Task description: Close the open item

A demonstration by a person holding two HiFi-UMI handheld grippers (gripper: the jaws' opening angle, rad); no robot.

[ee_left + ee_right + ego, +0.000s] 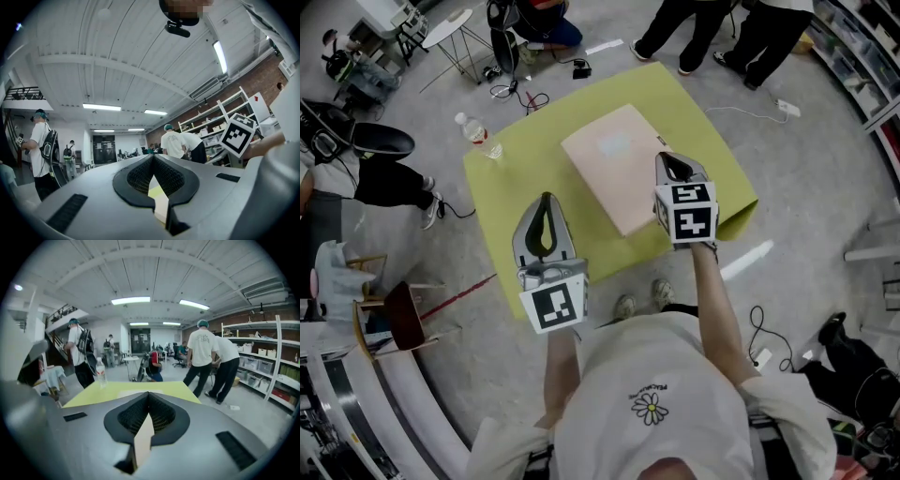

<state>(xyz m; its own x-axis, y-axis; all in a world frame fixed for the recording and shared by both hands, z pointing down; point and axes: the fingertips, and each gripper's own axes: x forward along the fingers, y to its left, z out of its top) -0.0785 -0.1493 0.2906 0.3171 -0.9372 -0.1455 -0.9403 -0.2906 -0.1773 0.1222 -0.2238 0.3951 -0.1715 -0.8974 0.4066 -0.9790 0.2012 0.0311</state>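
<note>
Head view: both of your tools hang above the bench. The left gripper has its jaws tip to tip on nothing, and the right gripper looks the same. The pink flat item lies mid-bench under the right gripper with no cover raised, so I'd judge it already closed. To finish well, check that its edges sit flush all round. If one lifts, press it with closed jaws rather than pinching it, and stay away from the water bottle at the far left corner.

Left gripper view: the left gripper has its jaws together and empty, and only the room shows beyond them.

Right gripper view: the right gripper has its jaws fully closed with nothing held. The bench runs ahead and the bottle stands on it.

The count: one bench, one pink item, one bottle, two grippers.
</note>
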